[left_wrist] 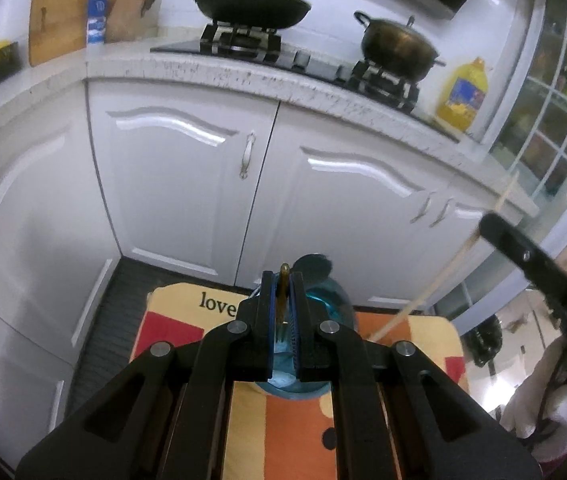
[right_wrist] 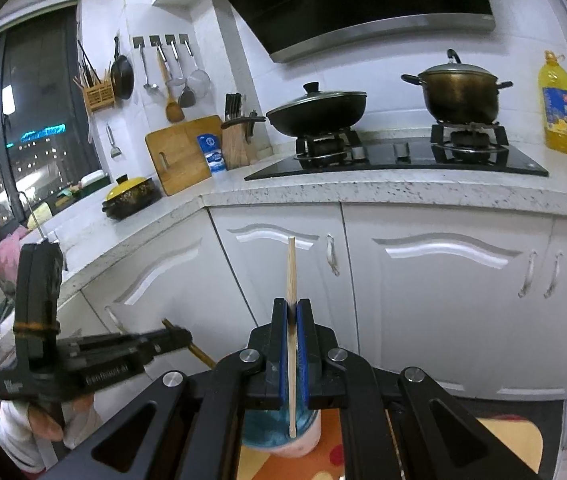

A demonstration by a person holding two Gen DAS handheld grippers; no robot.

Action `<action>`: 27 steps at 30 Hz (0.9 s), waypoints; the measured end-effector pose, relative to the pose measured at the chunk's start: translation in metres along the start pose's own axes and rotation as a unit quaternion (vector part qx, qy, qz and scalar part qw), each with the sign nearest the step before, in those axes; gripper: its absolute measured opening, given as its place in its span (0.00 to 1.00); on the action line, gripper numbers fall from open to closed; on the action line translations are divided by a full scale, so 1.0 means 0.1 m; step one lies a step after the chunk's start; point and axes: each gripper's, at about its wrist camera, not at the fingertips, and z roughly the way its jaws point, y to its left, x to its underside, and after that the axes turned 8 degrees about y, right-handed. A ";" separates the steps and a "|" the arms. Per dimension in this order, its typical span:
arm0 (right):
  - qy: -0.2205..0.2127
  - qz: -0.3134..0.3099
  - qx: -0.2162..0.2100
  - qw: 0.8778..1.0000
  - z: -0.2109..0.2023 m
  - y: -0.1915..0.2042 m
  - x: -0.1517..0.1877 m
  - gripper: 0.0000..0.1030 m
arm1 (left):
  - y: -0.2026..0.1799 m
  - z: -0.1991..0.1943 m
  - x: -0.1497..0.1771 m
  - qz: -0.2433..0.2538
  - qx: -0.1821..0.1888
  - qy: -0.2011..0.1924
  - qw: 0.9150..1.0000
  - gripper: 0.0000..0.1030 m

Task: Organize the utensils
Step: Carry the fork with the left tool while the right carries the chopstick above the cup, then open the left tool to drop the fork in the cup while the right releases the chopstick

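Observation:
In the left wrist view my left gripper is shut on a fork with a brown handle; its handle tip sticks out past the pads and its tines show near the base. Under it stands a blue cup on a colourful mat. My right gripper is shut on a pale wooden chopstick that stands upright, its lower end over the blue cup. Each gripper also shows in the other view: the right gripper with the chopstick, and the left gripper with the brown handle.
White cabinet doors stand straight ahead under a speckled counter. On the hob sit a lidded wok and a pot. An oil bottle, cutting board, knife block and a wall-hung utensil basket are behind.

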 end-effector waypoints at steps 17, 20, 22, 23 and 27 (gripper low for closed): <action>0.132 0.013 -0.032 0.991 1.15 -0.21 0.41 0.04 | 0.03 0.70 0.13 -0.002 -0.010 0.070 0.998 0.05; 0.139 0.022 -0.024 0.990 1.13 -0.28 0.47 0.20 | 0.02 0.72 0.14 -0.004 -0.013 0.069 0.998 0.05; 0.134 0.032 -0.030 0.990 1.06 -0.32 0.49 0.27 | 0.03 0.69 0.15 -0.005 -0.013 0.066 0.998 0.06; 0.132 0.036 -0.032 0.990 1.02 -0.35 0.52 0.27 | 0.04 0.67 0.16 -0.005 -0.014 0.065 0.998 0.08; 0.127 0.043 -0.029 0.991 0.86 -0.41 0.60 0.27 | 0.06 0.59 0.19 -0.015 -0.012 0.062 0.998 0.23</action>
